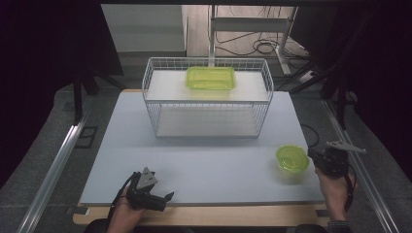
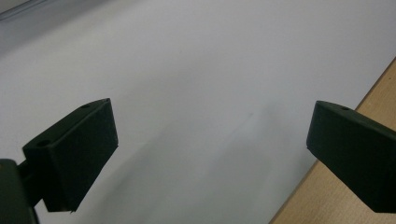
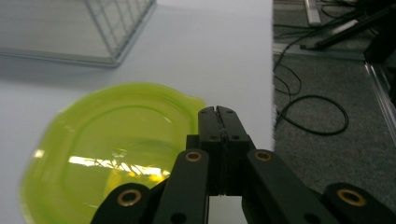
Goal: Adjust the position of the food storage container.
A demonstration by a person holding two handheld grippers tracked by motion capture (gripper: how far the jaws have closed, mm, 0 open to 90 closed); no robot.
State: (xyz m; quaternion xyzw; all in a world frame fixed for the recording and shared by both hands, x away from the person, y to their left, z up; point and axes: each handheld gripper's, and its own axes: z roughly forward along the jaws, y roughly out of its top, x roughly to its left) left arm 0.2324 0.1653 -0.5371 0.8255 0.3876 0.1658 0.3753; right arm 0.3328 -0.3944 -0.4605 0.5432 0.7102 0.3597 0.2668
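The right tool (image 3: 218,110), jaws pressed together and holding nothing, sits at the rim of the round bowl (image 3: 107,149), lower right on the desk (image 1: 204,160). The left tool (image 2: 210,154), jaws wide, rests lower left. A grasp looks about to start; next, the jaws must part to take the rim. A rectangular tub (image 1: 211,77) lies in the basket (image 1: 153,92).

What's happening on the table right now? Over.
Left hand-held gripper open, over bare table. Right hand-held gripper shut, beside round green plastic bowl, grip unclear. Rectangular green plastic container atop white wire rack. Nothing between.
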